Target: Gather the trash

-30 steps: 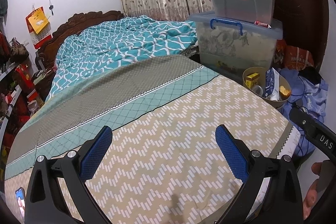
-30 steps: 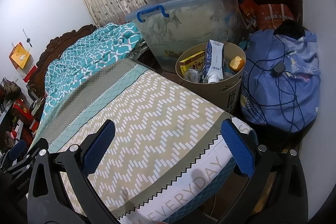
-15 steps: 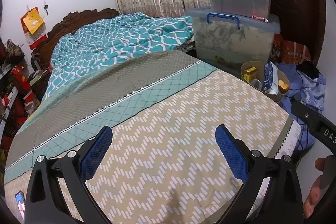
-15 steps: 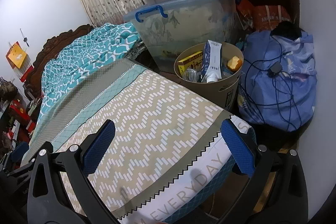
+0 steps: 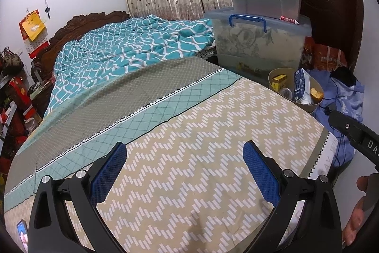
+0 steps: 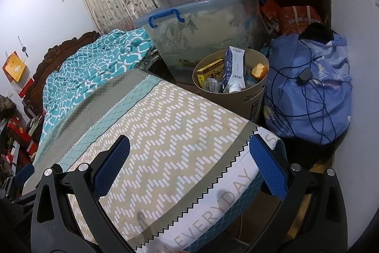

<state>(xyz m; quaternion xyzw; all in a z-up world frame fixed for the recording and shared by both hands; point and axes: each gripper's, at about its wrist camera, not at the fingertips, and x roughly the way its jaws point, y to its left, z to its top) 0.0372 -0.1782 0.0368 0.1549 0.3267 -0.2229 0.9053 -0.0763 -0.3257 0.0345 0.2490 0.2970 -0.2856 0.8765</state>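
Nearest us, our left tongs and right tongs hang spread and empty over the bed, where we see no litter left. Beyond its corner, the bin already holds a carton, box and bottle; collecting looks nearly finished.

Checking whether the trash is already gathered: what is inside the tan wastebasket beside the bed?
The wastebasket holds a yellow box, a blue-and-white carton, a clear plastic bottle and an orange piece. Anything beneath these is covered.
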